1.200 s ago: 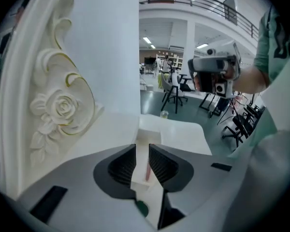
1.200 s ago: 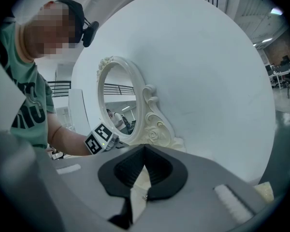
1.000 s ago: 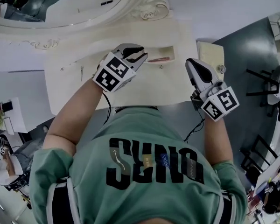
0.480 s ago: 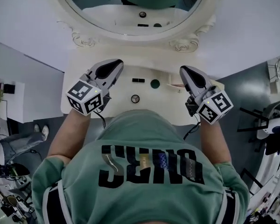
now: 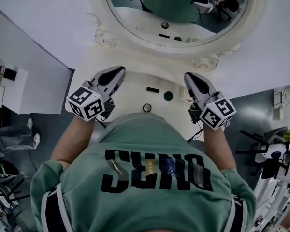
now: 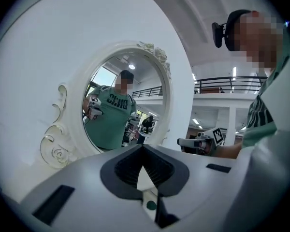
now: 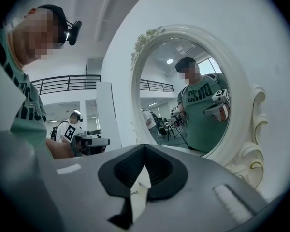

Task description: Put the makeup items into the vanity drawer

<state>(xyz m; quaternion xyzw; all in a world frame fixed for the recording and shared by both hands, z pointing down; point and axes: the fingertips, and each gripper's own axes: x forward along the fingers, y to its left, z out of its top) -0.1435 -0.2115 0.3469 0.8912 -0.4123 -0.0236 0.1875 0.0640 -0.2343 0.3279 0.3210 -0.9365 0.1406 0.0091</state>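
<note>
On the vanity top [image 5: 134, 87], slim black stick [image 5: 152, 89], long axis left-right

The bare left forearm [image 5: 72, 141] and right forearm [image 5: 216, 146] reach forward side by side, well apart. The left gripper [image 5: 117, 73] has its fingers closed together with nothing between them. The right gripper [image 5: 189, 77] likewise has its fingers together and empty.

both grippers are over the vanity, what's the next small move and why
Probably open the right gripper and lower it toward the dark green round item. Its jaws are shut on nothing, as is the left gripper, and that item lies loose on the vanity top close to its tip.
</note>
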